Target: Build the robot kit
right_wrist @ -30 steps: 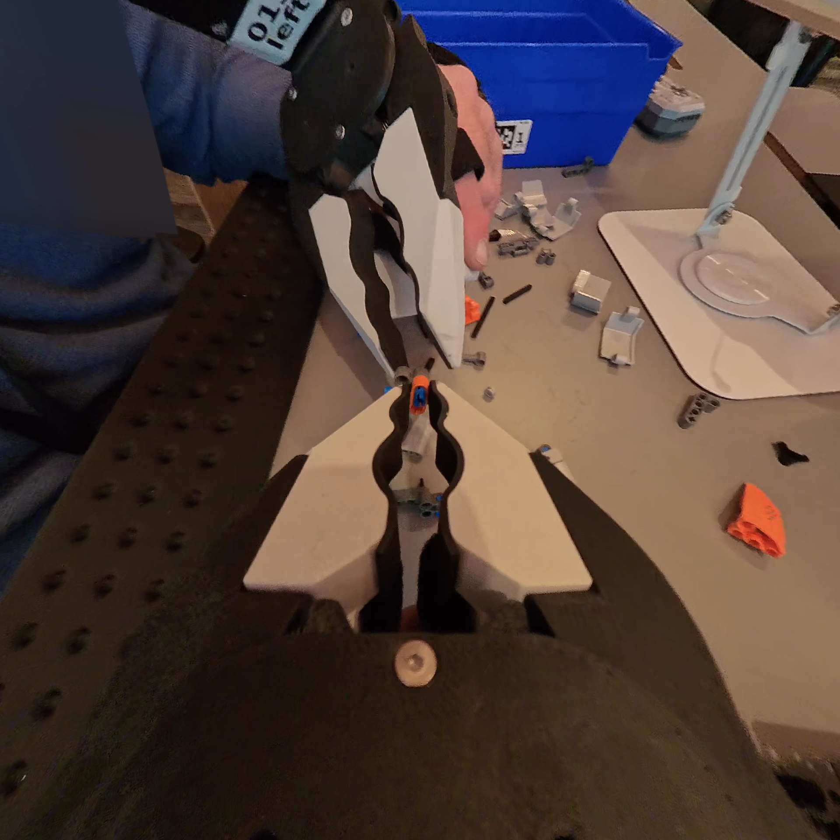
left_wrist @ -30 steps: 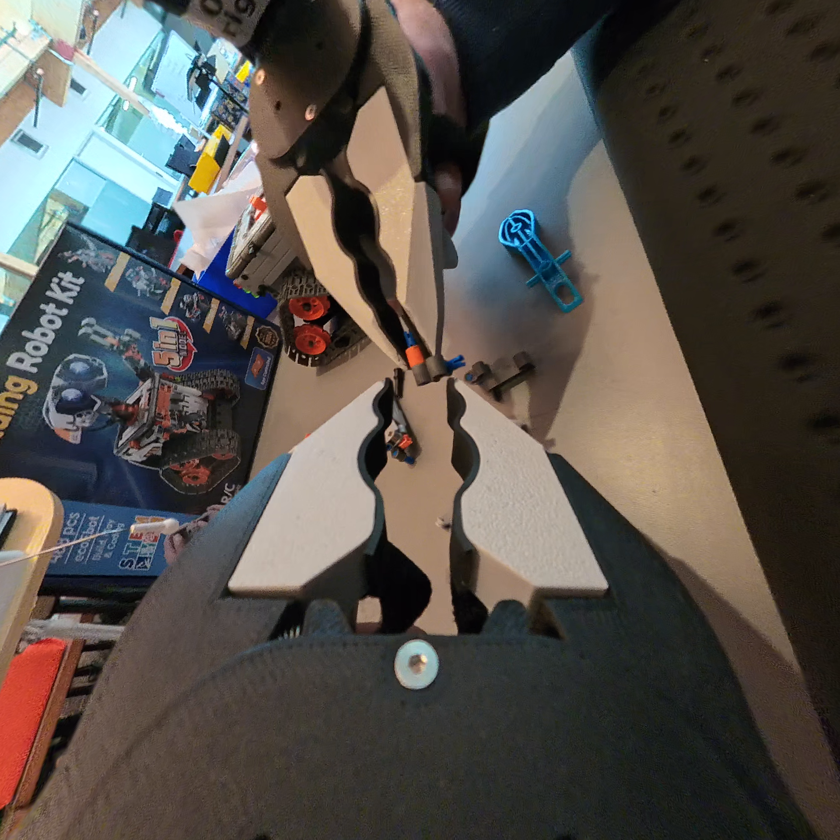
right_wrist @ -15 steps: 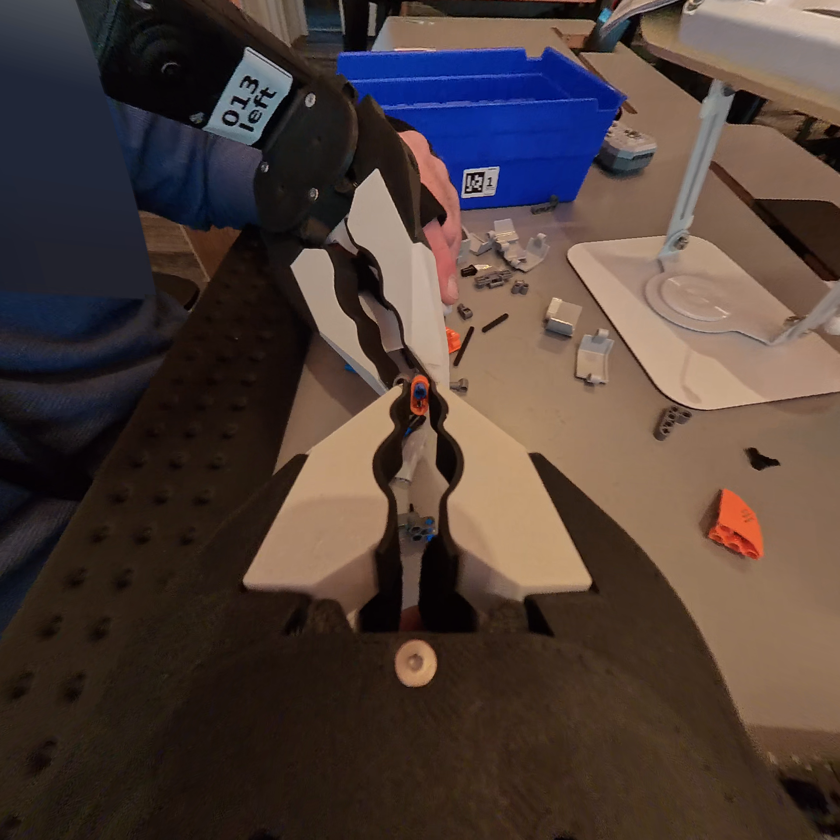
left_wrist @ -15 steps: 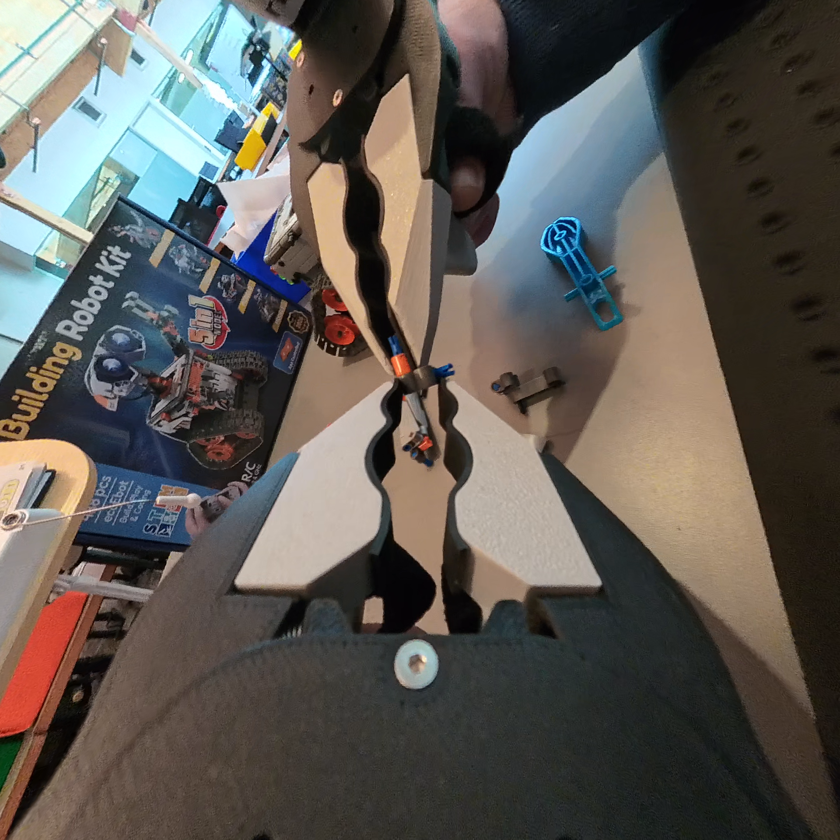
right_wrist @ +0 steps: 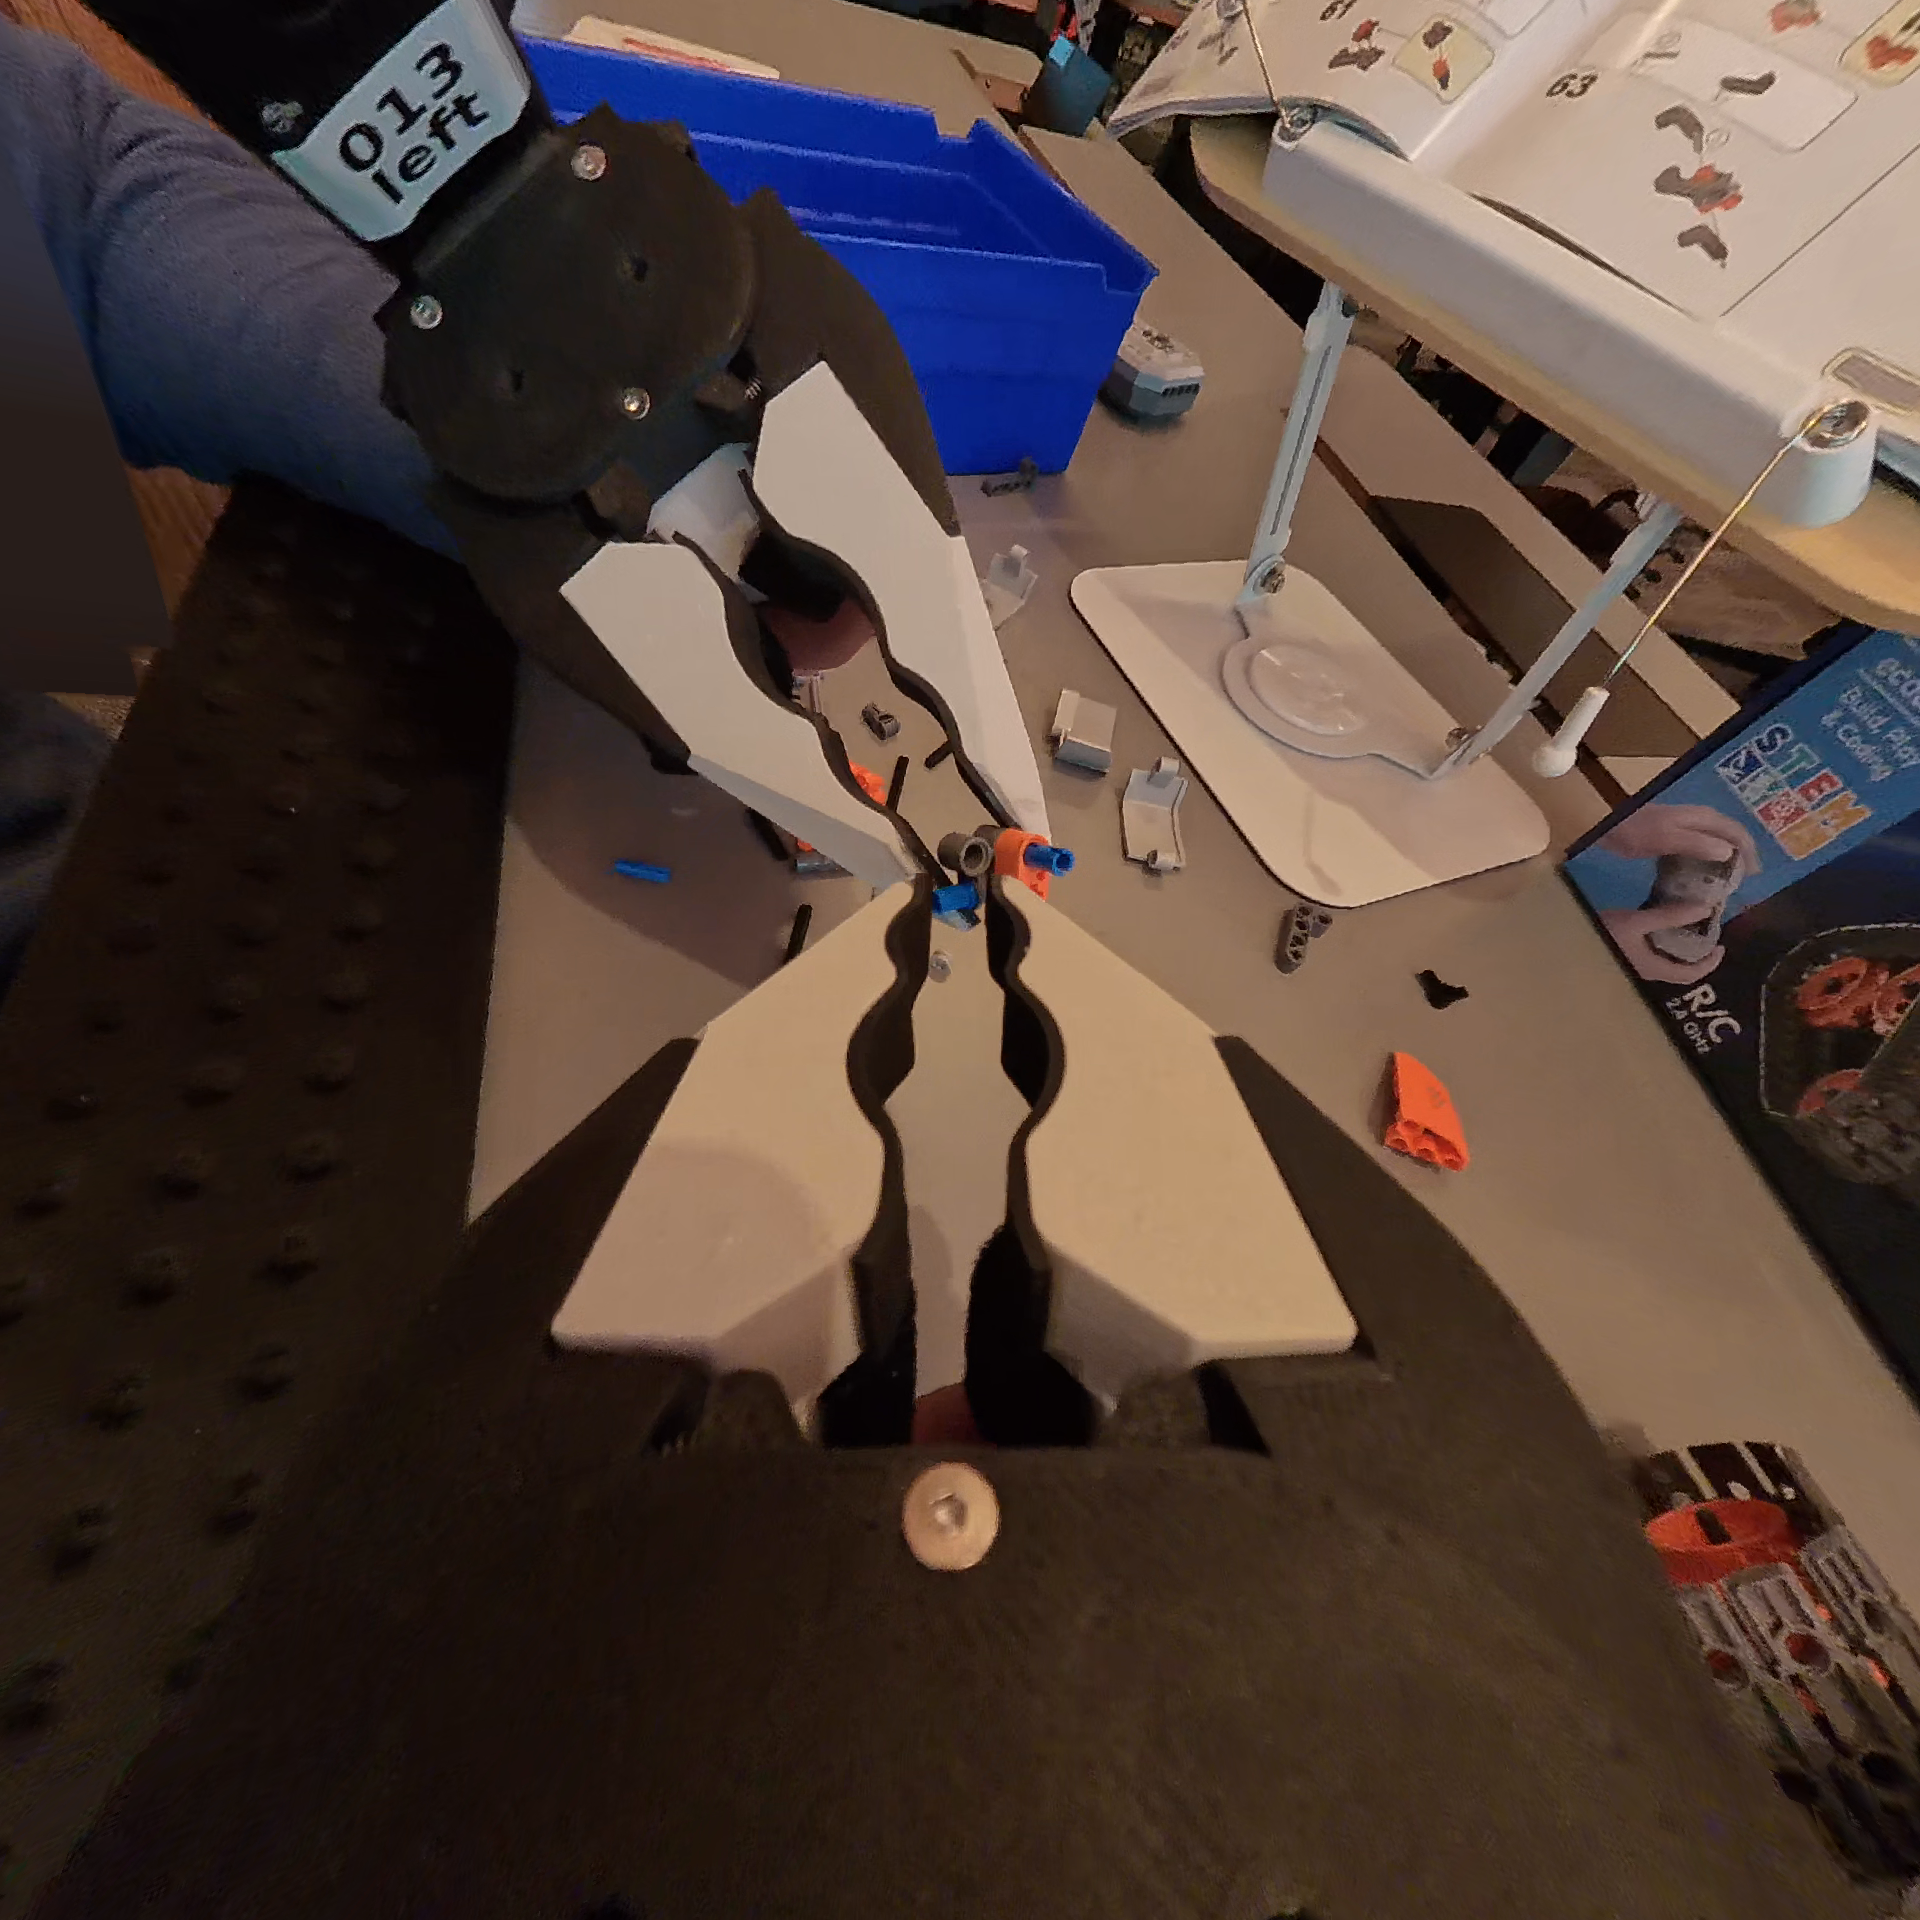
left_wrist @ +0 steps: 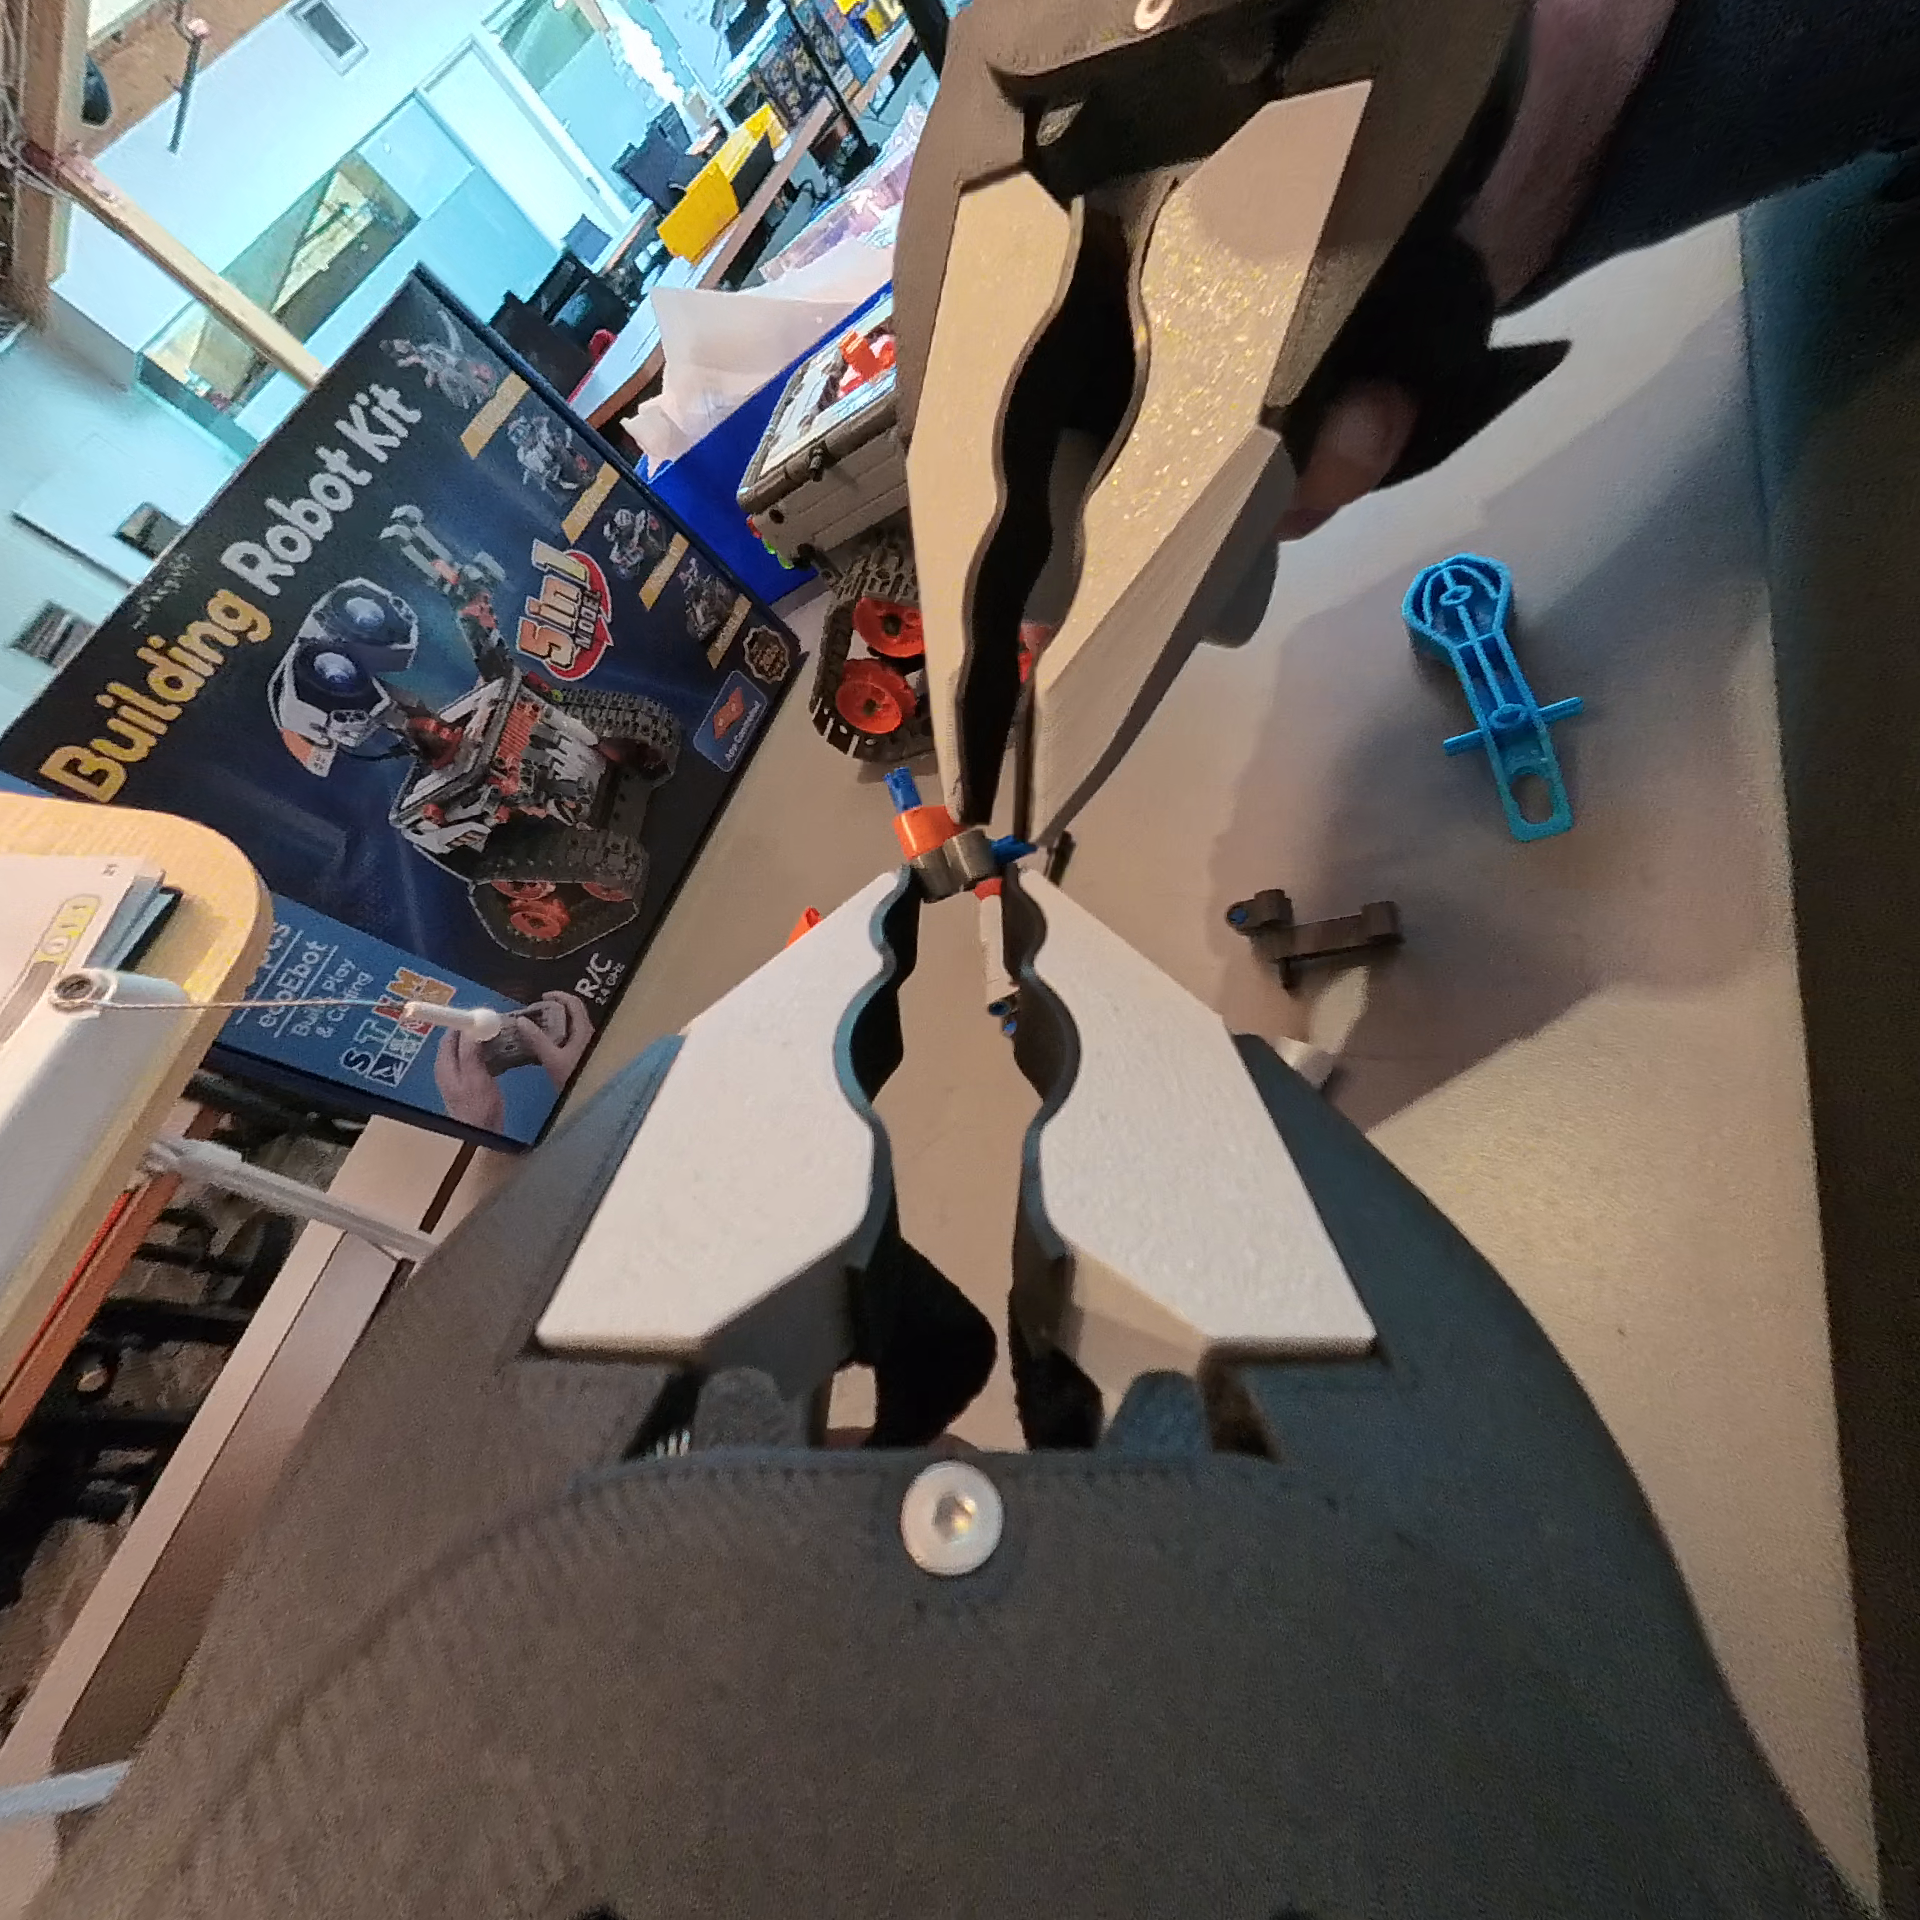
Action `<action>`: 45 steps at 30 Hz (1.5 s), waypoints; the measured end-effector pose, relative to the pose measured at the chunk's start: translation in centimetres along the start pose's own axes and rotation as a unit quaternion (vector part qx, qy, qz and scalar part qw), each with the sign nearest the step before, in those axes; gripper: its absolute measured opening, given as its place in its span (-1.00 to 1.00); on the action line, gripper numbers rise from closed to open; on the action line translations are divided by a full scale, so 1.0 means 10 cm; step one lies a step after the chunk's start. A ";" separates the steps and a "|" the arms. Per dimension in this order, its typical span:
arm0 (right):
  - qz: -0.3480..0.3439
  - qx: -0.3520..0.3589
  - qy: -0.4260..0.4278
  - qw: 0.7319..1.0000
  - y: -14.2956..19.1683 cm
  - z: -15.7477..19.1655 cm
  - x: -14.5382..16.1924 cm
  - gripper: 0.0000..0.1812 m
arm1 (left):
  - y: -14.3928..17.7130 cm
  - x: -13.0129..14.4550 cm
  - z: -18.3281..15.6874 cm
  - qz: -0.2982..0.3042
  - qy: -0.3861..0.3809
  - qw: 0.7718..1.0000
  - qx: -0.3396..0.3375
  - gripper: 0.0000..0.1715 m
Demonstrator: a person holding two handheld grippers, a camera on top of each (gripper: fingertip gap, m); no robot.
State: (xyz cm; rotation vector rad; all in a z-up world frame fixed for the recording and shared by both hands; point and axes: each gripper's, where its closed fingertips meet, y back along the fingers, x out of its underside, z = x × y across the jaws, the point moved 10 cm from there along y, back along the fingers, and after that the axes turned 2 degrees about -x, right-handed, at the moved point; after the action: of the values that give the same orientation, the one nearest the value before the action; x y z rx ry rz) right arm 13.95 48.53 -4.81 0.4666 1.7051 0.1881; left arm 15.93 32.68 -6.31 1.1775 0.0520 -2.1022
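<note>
A small assembly, made of a grey connector, an orange bush and blue pins, hangs in the air above the grey table, between the two sets of tips. My left gripper has its fingers narrowed onto the grey connector from below. My right gripper is shut on a blue pin of the same assembly. In the left wrist view the right gripper comes down from above. In the right wrist view the left gripper comes in from the upper left. A hand holds each one.
A blue bin, a white stand base and a kit box ring the table. A tracked model, a blue tool, a dark bracket, an orange part and grey parts lie about. A black studded panel runs alongside. Left and right tips are no more than a few centimetres apart.
My left gripper's fingers have narrowed and come up onto the assembly that the right gripper holds. The assembly has turned from end-on to sideways in the right wrist view.
</note>
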 end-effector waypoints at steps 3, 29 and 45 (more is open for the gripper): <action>-0.001 0.010 -0.011 1.000 -0.02 -0.01 0.01 -0.91 | -0.01 0.00 -0.01 0.009 -0.006 1.000 -0.015 -0.84; -0.002 0.030 0.008 1.000 -0.02 0.03 0.02 -0.96 | -0.02 0.00 0.04 0.017 0.026 0.999 -0.018 -0.85; 0.012 0.078 0.075 0.994 -0.03 0.09 -0.01 -0.98 | 0.01 -0.01 0.04 0.010 0.041 0.999 -0.012 -0.92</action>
State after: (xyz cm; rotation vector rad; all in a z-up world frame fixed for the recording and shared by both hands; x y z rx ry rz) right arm 14.78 48.12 -4.98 0.6015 1.8704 0.1089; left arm 15.72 32.55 -5.96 1.2446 0.1019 -2.0291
